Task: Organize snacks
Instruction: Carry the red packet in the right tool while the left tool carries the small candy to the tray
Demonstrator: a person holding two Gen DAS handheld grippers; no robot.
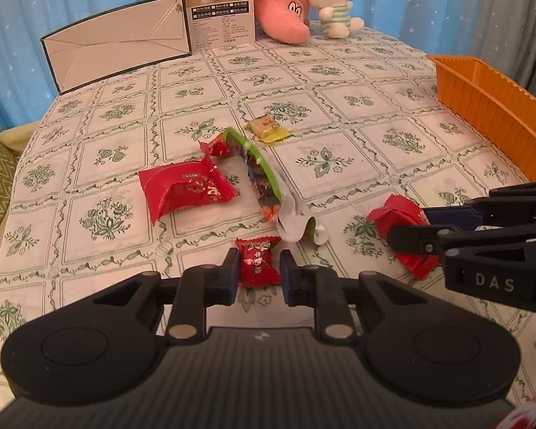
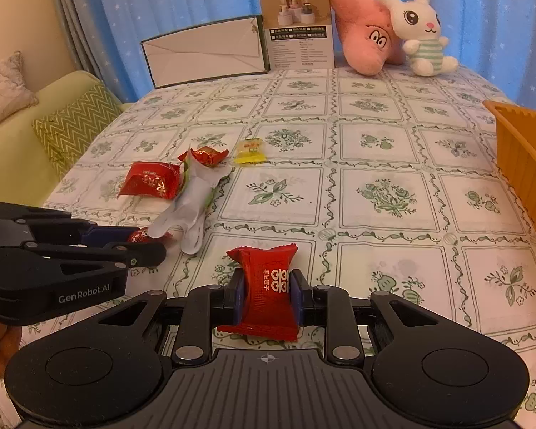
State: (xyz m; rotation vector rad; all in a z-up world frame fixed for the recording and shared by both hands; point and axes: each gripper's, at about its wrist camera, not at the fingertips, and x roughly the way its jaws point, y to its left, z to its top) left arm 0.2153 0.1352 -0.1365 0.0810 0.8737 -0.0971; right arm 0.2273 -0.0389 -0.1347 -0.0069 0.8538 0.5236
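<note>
My left gripper point(image 1: 259, 275) has its fingers either side of a small red candy point(image 1: 259, 261) lying on the tablecloth; whether the pads touch it I cannot tell. My right gripper point(image 2: 268, 295) is shut on a red snack packet point(image 2: 268, 293), which also shows in the left wrist view point(image 1: 402, 230). A large red packet point(image 1: 182, 189), a green-edged bag of mixed candy point(image 1: 264, 178), a small red candy point(image 1: 216, 148) and a yellow candy point(image 1: 268, 128) lie on the table. An orange basket point(image 1: 496, 107) stands at the right edge.
A white open box point(image 1: 118, 46), a product carton point(image 1: 219, 7), a pink plush point(image 1: 286, 3) and a white rabbit plush point(image 1: 334, 0) stand along the back. A sofa with a green cushion point(image 2: 77, 121) is at the left.
</note>
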